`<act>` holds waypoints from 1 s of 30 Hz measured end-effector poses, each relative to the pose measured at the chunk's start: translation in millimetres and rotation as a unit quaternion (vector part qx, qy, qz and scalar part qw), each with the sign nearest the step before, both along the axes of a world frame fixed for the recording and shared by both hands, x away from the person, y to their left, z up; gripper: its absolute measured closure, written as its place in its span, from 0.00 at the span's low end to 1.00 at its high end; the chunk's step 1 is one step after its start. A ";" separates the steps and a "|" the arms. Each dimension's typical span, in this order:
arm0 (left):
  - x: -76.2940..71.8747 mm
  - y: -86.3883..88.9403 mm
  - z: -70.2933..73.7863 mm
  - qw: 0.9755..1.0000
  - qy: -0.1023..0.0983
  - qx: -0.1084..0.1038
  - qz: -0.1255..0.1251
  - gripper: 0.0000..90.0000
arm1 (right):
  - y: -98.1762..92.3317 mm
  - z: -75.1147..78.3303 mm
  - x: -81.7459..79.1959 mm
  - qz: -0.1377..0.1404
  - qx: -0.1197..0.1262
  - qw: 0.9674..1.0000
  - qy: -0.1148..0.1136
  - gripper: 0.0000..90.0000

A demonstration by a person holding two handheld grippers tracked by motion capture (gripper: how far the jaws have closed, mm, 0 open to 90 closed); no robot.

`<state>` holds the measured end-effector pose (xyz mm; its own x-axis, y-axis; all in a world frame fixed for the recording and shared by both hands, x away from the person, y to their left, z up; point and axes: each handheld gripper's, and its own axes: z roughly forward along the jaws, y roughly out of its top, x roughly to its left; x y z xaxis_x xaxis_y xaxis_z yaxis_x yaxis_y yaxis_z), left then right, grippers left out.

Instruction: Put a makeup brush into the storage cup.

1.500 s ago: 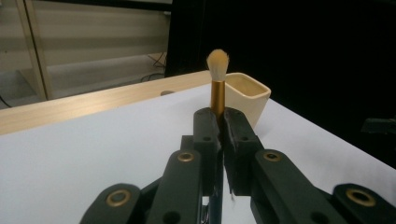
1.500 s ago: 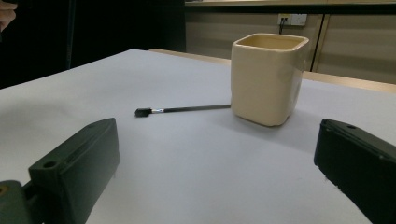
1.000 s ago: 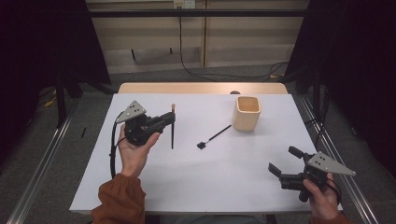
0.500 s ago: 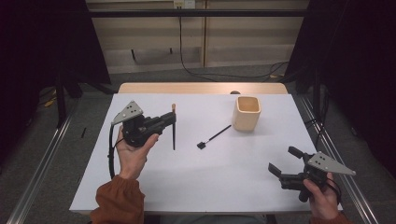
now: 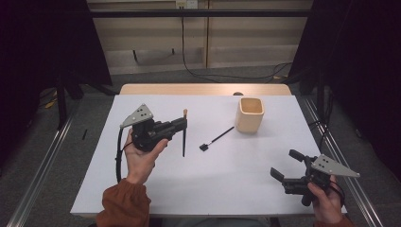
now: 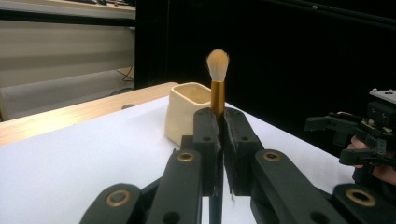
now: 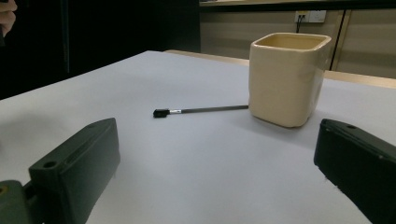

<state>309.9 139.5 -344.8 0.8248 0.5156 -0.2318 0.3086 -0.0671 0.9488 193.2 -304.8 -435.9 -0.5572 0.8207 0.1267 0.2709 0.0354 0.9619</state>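
Note:
My left gripper (image 5: pixel 182 124) is shut on a makeup brush (image 5: pixel 184 138) at the table's left middle. It holds the brush upright, with the gold ferrule and pale bristles (image 6: pixel 217 65) rising above the closed jaws (image 6: pixel 222 126). A cream square cup (image 5: pixel 249 115) stands right of centre, beyond the brush in the left gripper view (image 6: pixel 184 109). A thin black brush (image 5: pixel 216 138) lies flat on the table, its far end by the cup (image 7: pixel 286 77). My right gripper (image 5: pixel 286 165) rests at the near right, jaws open and nothing between them (image 7: pixel 215 163).
The white table top (image 5: pixel 227 179) ends in a wooden strip (image 5: pixel 203 89) at the far edge. Metal rails (image 5: pixel 42 165) run along both sides of the table. Dark curtains and wall cables stand behind.
My left gripper has shifted slightly to the right with the brush still in it. The right gripper has stayed put.

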 end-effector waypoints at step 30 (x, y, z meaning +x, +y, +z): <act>-7.2 -22.0 0.6 1.000 0.005 -0.007 -0.029 0.94 | 45.6 18.3 16.1 0.086 0.023 0.996 0.000 0.00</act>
<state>302.8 117.6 -344.2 0.8507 0.4634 -0.2481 0.3149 -0.0712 0.9465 209.3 -259.2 -417.5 -0.6892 0.7063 0.1616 0.2650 0.0381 0.9635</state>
